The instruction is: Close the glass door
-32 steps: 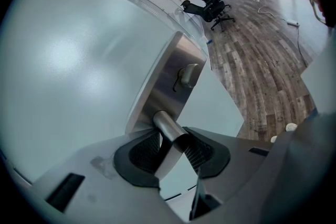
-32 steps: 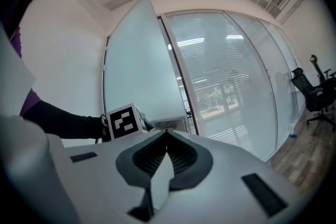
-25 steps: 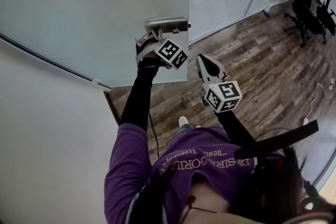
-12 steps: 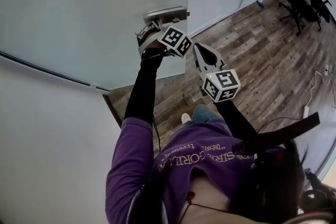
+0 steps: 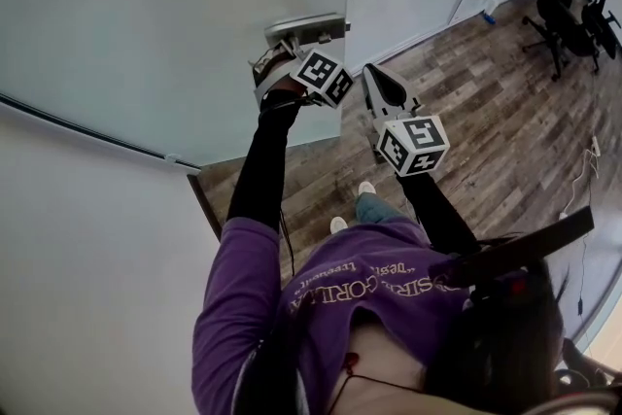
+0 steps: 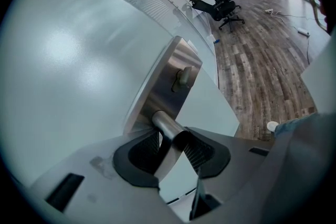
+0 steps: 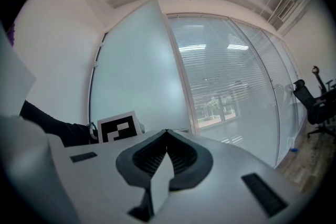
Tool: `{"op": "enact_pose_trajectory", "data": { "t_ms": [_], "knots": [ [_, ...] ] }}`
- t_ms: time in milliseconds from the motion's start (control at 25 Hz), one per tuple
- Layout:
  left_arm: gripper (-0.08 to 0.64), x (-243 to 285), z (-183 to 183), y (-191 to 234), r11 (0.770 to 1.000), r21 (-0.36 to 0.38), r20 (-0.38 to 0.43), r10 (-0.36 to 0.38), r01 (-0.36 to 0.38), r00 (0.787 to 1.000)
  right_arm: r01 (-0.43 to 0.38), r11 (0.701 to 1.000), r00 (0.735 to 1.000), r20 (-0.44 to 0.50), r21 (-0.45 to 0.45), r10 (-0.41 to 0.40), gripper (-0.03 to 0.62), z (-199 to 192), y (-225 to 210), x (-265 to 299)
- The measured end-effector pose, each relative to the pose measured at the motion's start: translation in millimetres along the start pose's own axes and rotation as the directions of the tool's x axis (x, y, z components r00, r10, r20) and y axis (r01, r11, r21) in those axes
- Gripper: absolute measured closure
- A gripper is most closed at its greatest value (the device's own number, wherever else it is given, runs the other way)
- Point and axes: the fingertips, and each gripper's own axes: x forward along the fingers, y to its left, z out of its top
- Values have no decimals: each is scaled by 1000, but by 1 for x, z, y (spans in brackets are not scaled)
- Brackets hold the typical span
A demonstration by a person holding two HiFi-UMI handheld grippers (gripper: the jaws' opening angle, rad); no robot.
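The frosted glass door (image 5: 146,15) fills the upper left of the head view, its free edge running down past a steel lock plate (image 5: 306,26). My left gripper (image 5: 282,55) is shut on the round steel door handle (image 6: 167,131), which passes between the ribbed pads (image 6: 198,150) in the left gripper view. A small thumb-turn (image 6: 182,77) sits higher on the plate (image 6: 163,93). My right gripper (image 5: 375,79) hovers level just right of the door's edge, shut with nothing in it; its tips (image 7: 167,135) meet in front of the door (image 7: 136,76).
A glass partition with blinds (image 7: 231,81) stands beyond the door. Black office chairs (image 5: 573,0) (image 6: 220,5) stand on the wood floor (image 5: 486,112), where a cable (image 5: 588,160) lies at the right. A white wall (image 5: 87,267) is at the lower left.
The left gripper keeps its hold on the handle and has shifted slightly with the door. The right gripper has risen a little beside the door's edge. The person's feet have stepped.
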Motion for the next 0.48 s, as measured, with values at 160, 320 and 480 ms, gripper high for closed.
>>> {"op": "enact_pose_trajectory", "data": {
  "t_ms": [160,320,480],
  "knots": [
    [436,6,1,1,1000,-13,-6,12,-12,1000,-22,1000,1000,-1,-3,22,594,-2,-8,11],
    [436,15,-2,1,999,-24,-19,26,-27,999,-46,999,999,1,-1,46,594,-7,-16,22],
    [436,27,-4,-1,999,-39,-24,31,-32,999,-75,997,997,-4,-8,75,594,-14,-23,33]
  ]
}}
